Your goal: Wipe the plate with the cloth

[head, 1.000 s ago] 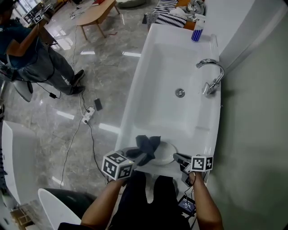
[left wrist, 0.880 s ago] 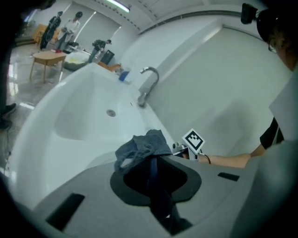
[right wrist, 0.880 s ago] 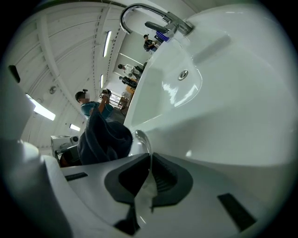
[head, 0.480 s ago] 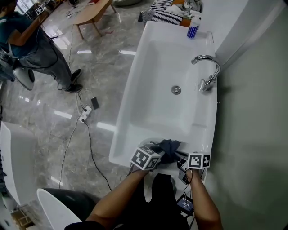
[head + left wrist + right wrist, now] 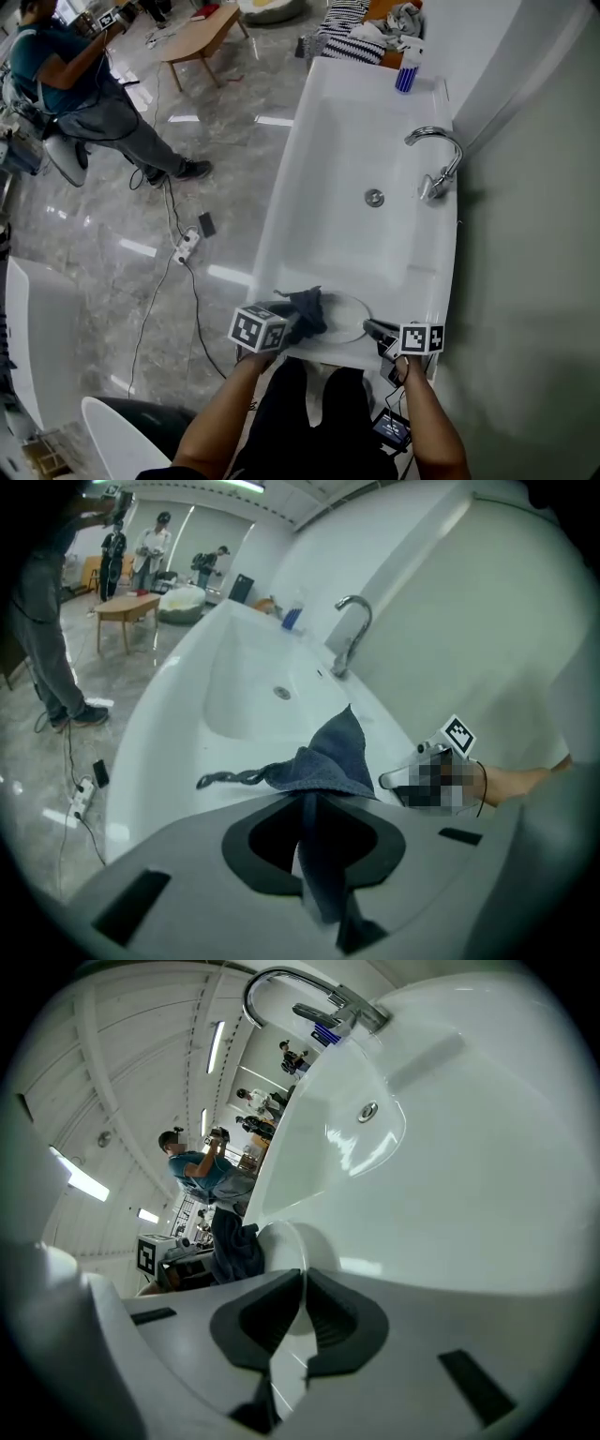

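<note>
A white plate (image 5: 345, 317) lies over the near rim of the white sink (image 5: 309, 169). My right gripper (image 5: 373, 328) is shut on the plate's right edge; the rim (image 5: 286, 1241) runs thin between its jaws (image 5: 301, 1283). My left gripper (image 5: 286, 323) is shut on a dark blue cloth (image 5: 306, 309), which rests on the plate's left part. In the left gripper view the cloth (image 5: 328, 757) bunches up just past the jaws (image 5: 314, 808), with the right gripper (image 5: 441, 761) beyond it. The cloth (image 5: 234, 1246) also hangs beside the plate in the right gripper view.
A chrome faucet (image 5: 436, 159) stands on the sink's right side, the drain (image 5: 374, 197) in the basin's middle, a blue bottle (image 5: 407, 70) at the far corner. A person (image 5: 75, 84) stands on the floor to the left, near a power strip (image 5: 186, 246) and a wooden table (image 5: 202, 28).
My left gripper swept the cloth to the right across the plate, then came back to the left. The right gripper has kept its hold on the plate's edge.
</note>
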`<move>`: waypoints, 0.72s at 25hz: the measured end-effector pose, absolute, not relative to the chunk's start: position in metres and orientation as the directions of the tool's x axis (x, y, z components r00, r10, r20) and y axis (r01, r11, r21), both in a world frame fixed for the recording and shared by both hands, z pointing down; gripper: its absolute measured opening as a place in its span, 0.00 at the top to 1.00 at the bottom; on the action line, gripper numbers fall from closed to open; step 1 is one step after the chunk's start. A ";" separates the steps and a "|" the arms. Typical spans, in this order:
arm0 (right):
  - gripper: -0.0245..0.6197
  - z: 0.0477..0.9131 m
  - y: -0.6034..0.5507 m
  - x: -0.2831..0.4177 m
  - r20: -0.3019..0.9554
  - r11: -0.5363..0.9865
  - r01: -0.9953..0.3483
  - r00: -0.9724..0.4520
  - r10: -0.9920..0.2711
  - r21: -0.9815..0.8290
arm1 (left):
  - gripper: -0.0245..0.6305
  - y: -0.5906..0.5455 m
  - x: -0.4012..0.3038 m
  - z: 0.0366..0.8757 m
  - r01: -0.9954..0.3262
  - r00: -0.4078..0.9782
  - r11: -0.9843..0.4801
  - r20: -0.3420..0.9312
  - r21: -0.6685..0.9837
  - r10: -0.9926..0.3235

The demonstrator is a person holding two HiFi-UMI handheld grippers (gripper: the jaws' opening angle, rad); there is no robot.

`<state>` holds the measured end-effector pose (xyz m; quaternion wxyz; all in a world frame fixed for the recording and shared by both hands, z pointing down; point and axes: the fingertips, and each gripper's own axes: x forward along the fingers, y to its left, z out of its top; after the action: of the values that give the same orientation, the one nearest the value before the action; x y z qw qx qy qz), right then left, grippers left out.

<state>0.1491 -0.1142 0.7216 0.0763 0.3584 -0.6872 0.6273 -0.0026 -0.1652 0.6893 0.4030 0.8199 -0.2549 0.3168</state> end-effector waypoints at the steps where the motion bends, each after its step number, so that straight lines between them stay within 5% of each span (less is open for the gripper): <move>1: 0.93 0.722 -0.114 0.149 0.557 -0.045 -0.590 -0.729 -0.398 -0.806 | 0.90 -0.167 -0.011 0.687 -0.683 0.660 -0.544 0.731 0.488 -0.174; 13: 0.93 0.721 -0.109 0.143 0.601 -0.034 -0.641 -0.698 -0.390 -0.767 | 0.90 -0.166 -0.052 0.621 -0.688 0.681 -0.567 0.673 0.452 -0.289; 18: 0.83 0.715 -0.109 0.148 0.624 -0.077 -0.656 -0.666 -0.410 -0.751 | 0.90 -0.160 -0.050 0.587 -0.660 0.718 -0.584 0.625 0.472 -0.306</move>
<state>0.1479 -0.1087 0.7155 0.0997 0.3966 -0.6722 0.6172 -0.0498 -0.1604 0.5869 0.3579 0.8549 -0.2824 0.2476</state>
